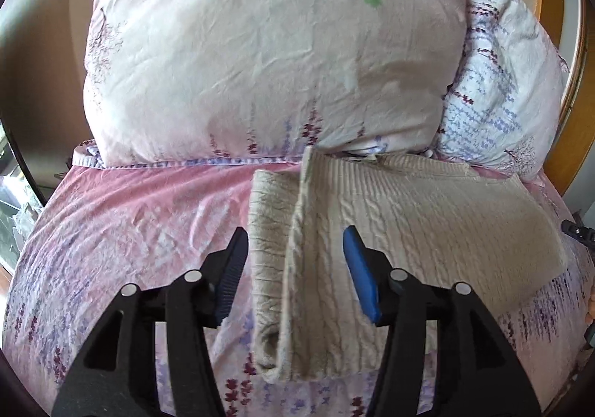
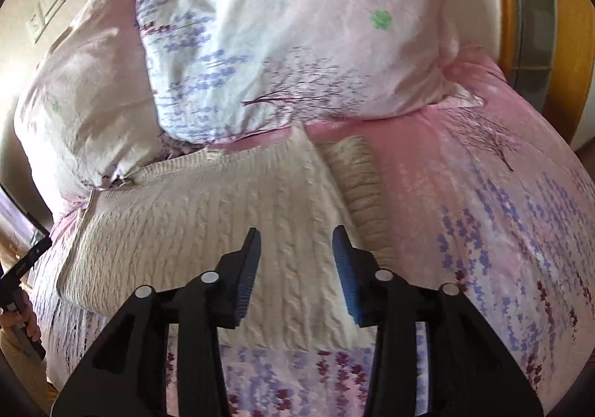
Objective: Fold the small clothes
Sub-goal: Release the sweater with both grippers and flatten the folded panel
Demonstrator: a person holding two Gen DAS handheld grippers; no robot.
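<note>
The bed point(image 1: 122, 216), under a pink floral cover, carries two pillows point(image 1: 260, 52) at the head and, just before them, a cream cable-knit sweater point(image 1: 409, 216) lying flat with one side already turned inward into a long doubled strip. It looks soft, thick and fairly light; the knit should drape and stretch rather than hold a crease, so it is best pinched at a firm edge: hem, folded ridge or shoulder corner. The left gripper point(image 1: 295, 249) hangs released over the folded ridge, nothing pinched. The right gripper point(image 2: 296, 251) hovers likewise released above the sweater's flat panel.
</note>
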